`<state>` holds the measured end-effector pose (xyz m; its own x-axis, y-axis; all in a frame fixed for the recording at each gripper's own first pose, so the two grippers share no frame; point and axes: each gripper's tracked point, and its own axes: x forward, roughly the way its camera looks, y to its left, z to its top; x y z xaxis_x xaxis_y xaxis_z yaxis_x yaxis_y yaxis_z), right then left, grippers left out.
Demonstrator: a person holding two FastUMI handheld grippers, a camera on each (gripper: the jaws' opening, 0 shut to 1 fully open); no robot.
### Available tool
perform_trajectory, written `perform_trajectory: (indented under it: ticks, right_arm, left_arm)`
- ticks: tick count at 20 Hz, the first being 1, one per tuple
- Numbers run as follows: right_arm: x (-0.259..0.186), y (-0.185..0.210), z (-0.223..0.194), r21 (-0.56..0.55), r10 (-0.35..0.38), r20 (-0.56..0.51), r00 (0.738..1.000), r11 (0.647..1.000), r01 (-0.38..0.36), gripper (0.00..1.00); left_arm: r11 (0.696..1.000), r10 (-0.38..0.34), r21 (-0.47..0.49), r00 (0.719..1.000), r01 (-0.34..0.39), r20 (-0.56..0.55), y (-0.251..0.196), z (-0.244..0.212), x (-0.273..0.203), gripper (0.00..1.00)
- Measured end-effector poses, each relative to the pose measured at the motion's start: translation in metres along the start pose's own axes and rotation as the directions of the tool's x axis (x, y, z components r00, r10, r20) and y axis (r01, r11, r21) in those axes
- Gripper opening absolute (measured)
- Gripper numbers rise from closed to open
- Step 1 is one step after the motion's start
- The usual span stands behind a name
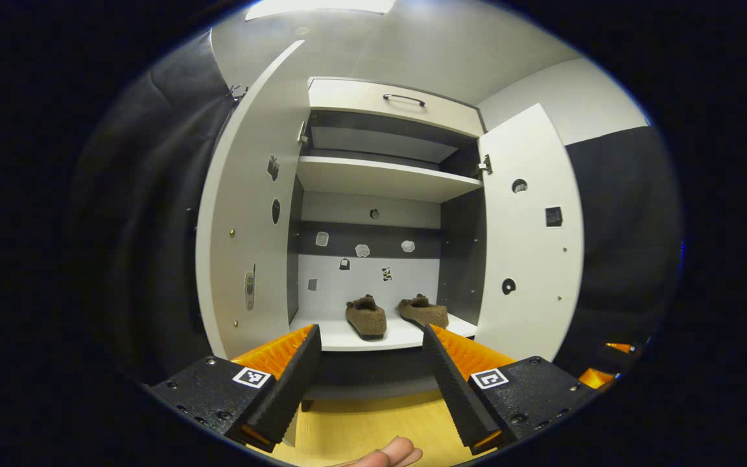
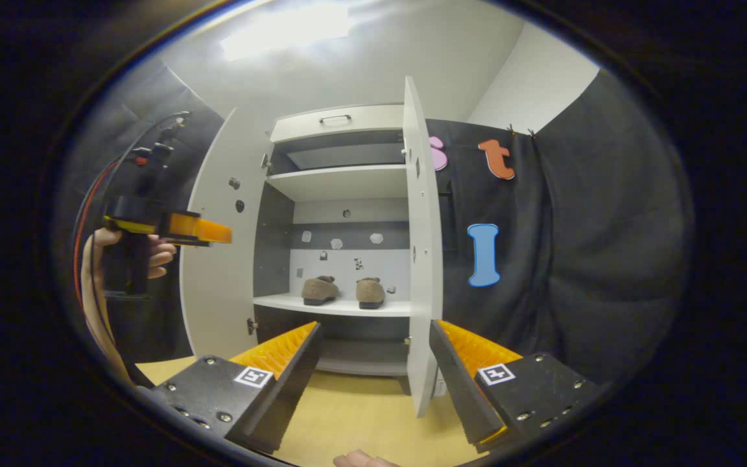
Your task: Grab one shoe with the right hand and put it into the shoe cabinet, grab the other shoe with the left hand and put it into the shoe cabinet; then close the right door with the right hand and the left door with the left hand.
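Both brown shoes sit side by side on the lower shelf (image 1: pixel 399 338) of the shoe cabinet (image 1: pixel 380 97), so I judge the loading done and the door-closing step in hand. Reading the left gripper view from the left: the left door (image 1: pixel 244 214) stands swung wide open; my left gripper (image 1: pixel 368 383) hangs in front of the opening, fingers spread wide with nothing between them; the left shoe (image 1: pixel 366 316) and right shoe (image 1: pixel 423 311) lie beyond; the right door (image 1: pixel 529 240) is open too. In the right gripper view, a hand (image 2: pixel 153 253) holds the left gripper off beside the left door, and my right gripper (image 2: pixel 373 383) is likewise wide and empty, with the right door's edge almost dead ahead. The task puts the right door first: I would bring the right gripper round to that door's outer face and push it towards the cabinet, then the left.
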<state>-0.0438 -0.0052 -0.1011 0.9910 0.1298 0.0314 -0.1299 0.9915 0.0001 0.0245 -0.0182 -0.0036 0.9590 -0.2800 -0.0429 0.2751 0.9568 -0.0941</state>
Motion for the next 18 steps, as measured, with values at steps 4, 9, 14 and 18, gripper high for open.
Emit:
perform_trajectory:
  ticks: [4,9,14,18]
  right_arm:
    - [0.004,-0.038,0.020,-0.022,0.034,-0.007,0.999,0.999,-0.034,0.99]
    - [0.039,-0.123,0.054,-0.054,0.084,-0.025,0.996,0.995,-0.085,0.98]
    - [0.094,-0.204,0.063,-0.121,0.072,-0.069,0.995,0.989,-0.080,0.98]
    - [0.138,-0.234,0.067,-0.076,0.080,-0.065,0.995,0.994,-0.084,0.98]
  left_arm:
    - [1.000,-0.022,0.020,0.999,0.021,0.041,-0.009,-0.025,-0.045,0.96]
    - [0.996,-0.076,-0.033,0.996,0.078,0.036,-0.026,-0.042,-0.078,0.96]
    - [0.996,-0.061,-0.058,0.997,0.064,0.055,-0.024,-0.043,-0.091,0.96]
    - [0.997,-0.059,-0.056,0.997,0.061,0.041,-0.019,-0.047,-0.094,0.96]
